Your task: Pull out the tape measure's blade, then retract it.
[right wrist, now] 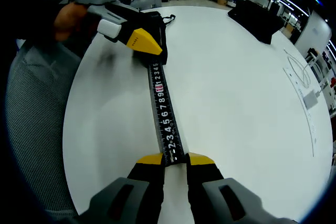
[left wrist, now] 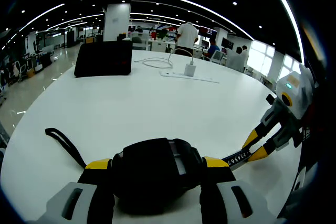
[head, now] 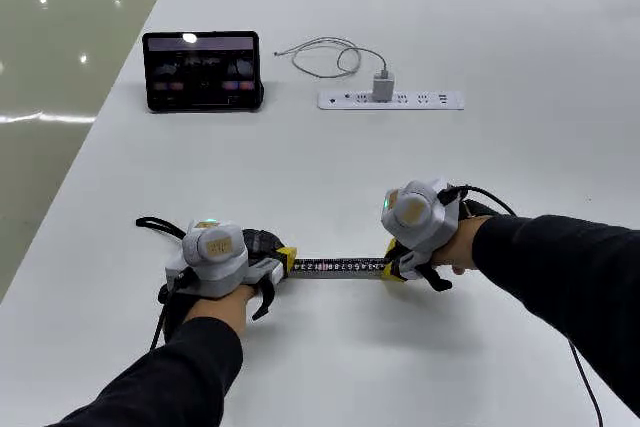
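Nearest, the right gripper (right wrist: 174, 159), its yellow-tipped jaws clenched, is pinching the end of the dark, white-numbered metal blade (right wrist: 161, 103), which is lying flat on the white tabletop (right wrist: 236, 77). Its long axis is running straight ahead from those jaws to the rounded black tape measure case (left wrist: 152, 177), which the left gripper (left wrist: 157, 163) is clamping between its jaws. Retracting likely means travelling back along that line.
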`<state>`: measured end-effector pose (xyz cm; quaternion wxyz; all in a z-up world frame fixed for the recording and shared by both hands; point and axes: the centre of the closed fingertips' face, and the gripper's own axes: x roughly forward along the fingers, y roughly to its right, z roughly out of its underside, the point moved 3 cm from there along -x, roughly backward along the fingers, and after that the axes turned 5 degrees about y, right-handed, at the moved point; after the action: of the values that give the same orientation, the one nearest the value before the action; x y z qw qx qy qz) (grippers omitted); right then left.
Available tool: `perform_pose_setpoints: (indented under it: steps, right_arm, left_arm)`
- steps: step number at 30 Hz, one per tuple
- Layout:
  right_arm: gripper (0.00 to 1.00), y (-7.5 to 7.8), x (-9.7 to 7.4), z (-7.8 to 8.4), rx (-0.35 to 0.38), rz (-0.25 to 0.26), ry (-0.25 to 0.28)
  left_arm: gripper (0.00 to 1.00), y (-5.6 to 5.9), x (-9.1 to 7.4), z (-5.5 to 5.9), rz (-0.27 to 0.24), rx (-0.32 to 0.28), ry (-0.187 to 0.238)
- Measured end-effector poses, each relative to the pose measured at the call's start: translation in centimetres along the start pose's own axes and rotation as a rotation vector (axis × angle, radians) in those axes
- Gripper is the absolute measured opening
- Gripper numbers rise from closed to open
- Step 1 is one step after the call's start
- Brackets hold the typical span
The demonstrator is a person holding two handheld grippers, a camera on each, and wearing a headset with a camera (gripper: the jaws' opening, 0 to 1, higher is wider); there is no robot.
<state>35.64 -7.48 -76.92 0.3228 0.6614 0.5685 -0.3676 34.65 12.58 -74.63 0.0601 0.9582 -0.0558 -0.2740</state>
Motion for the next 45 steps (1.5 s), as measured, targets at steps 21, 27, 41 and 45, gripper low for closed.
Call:
perform_pose_setpoints:
  steps: [21,27,41,45]
  right_arm:
    - [0.11,-0.2,0.7,-1.0,0.001,-0.004,0.031]
    - [0.11,-0.3,0.9,-1.4,0.0,-0.008,0.05]
    - [0.11,-0.6,1.5,-2.4,-0.017,-0.009,0.064]
    - [0.11,-0.8,1.6,-2.7,-0.02,-0.009,0.068]
  left_arm:
    - [0.62,0.0,0.0,0.0,0.008,-0.012,-0.004]
    - [0.62,-0.1,0.0,0.0,0.008,-0.009,-0.004]
    - [0.62,-0.1,-0.1,0.0,0.015,-0.011,-0.009]
    - [0.62,-0.1,-0.1,0.0,0.015,-0.011,-0.012]
